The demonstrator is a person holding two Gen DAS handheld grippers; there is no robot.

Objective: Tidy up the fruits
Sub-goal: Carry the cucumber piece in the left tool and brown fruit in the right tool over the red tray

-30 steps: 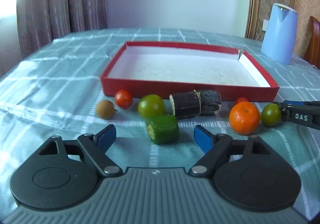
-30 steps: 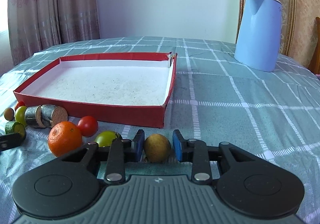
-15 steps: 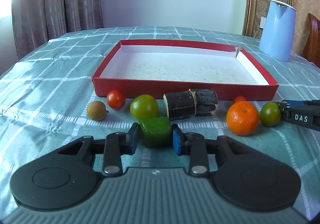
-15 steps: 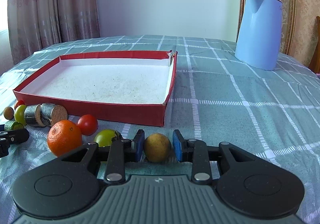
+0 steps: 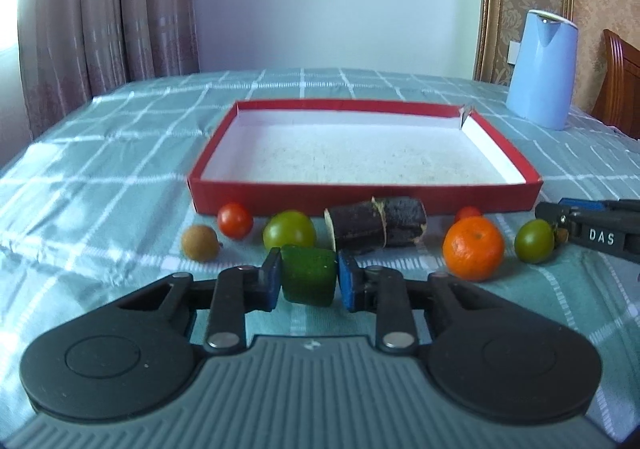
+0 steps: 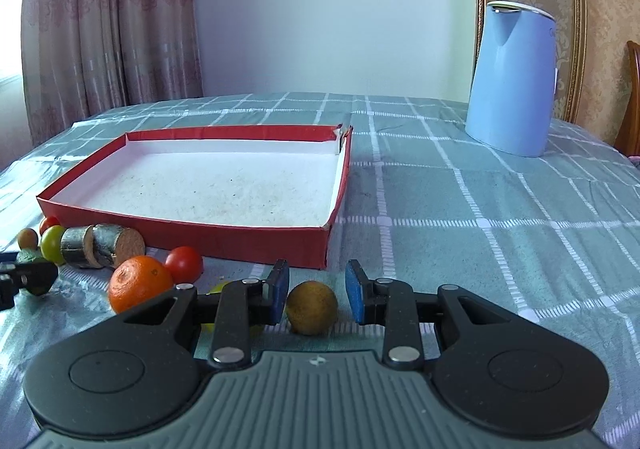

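Fruits lie in a row on the desk (image 5: 120,153) before the red tray (image 5: 360,195); in the left wrist view, the left gripper (image 5: 308,279) has its jaws clamped on the green chunk (image 5: 309,277), with the orange (image 5: 473,247) at 3 o'clock. In the right wrist view, the right gripper (image 6: 317,295) has its jaws narrowly parted around the brown fruit (image 6: 312,307), the left pad touching, the right pad apart, the tray at 11 o'clock.

Soft daylight enters from the window behind the curtains (image 5: 108,21) at left, leaving pale glare on the checked tablecloth (image 5: 76,177). Shadows under the fruit are faint. Fisheye bending curves the edges, corners vignette dark, and the left view is slightly blurred.
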